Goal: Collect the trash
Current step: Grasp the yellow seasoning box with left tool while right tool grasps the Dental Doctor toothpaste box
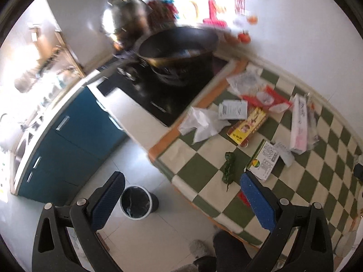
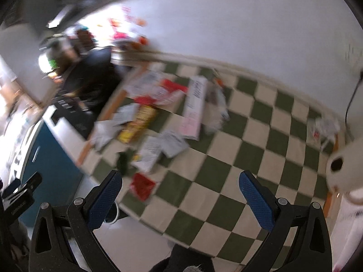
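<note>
Left claw [image 1: 181, 200]: spread wide, empty, its blue textured pads over the near edge of the desk [image 1: 204, 172], which carries a green-and-cream checkered cloth. Right claw [image 2: 181, 200]: likewise spread, holding nothing. Trash lies clustered on the cloth beside the black cooktop [image 1: 156, 95]: crumpled white plastic [image 1: 200, 122], a flat yellow box [image 1: 248, 125], a long white carton [image 1: 299, 124], a printed white box [image 1: 264, 159] and a twisted green wrapper [image 1: 229, 167]. A round, bag-lined bin [image 1: 137, 201] stands on the tiled floor below.
</note>
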`<state>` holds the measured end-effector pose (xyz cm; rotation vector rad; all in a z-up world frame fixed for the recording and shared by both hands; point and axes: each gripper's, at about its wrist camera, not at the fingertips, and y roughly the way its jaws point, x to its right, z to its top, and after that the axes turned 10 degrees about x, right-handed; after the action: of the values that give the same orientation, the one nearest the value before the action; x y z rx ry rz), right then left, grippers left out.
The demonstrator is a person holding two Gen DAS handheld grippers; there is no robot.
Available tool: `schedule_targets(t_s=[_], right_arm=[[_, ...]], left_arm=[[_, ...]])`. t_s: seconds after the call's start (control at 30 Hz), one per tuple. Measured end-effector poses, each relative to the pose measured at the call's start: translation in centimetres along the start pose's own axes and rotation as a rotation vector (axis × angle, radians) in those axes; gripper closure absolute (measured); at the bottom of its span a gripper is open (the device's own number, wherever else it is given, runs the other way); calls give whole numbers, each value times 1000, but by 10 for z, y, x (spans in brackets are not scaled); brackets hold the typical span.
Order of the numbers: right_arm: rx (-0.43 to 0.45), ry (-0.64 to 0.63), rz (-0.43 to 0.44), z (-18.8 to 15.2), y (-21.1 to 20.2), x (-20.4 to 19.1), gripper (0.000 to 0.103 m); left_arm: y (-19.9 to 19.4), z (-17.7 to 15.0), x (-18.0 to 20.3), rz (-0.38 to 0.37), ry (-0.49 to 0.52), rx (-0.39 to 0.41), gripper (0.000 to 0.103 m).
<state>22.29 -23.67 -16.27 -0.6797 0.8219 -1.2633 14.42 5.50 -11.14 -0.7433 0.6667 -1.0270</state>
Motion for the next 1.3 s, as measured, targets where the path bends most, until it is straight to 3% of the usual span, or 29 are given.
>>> schedule_targets(t_s=[0.2,0.43,0.6,0.67,0.73,0.8,1.03,1.3], right_arm=[[-112,76,-41,45,124,32,3],[-195,99,-41,76,216,26,17],[-263,66,-34,86,270,9,18],[-282,43,-37,87,283,4,20],[-310,9,-43,87,297,-2,31],[-326,-21,-61,86,308,-5,50],[-311,-96,-68,80,302,2,51],[-327,-219,-113,54,285,8,51]], left_arm=[[92,26,33,-40,54,-122,0],[192,46,104,-194,245,-285,6],[236,48,135,-234,333,-369,6],[249,46,143,-248,356,-399,6],[256,45,149,-250,373,-418,24],[256,50,148,-276,328,-415,35],[244,48,152,-148,274,-361,37],[235,34,159,-138,282,-317,37]])
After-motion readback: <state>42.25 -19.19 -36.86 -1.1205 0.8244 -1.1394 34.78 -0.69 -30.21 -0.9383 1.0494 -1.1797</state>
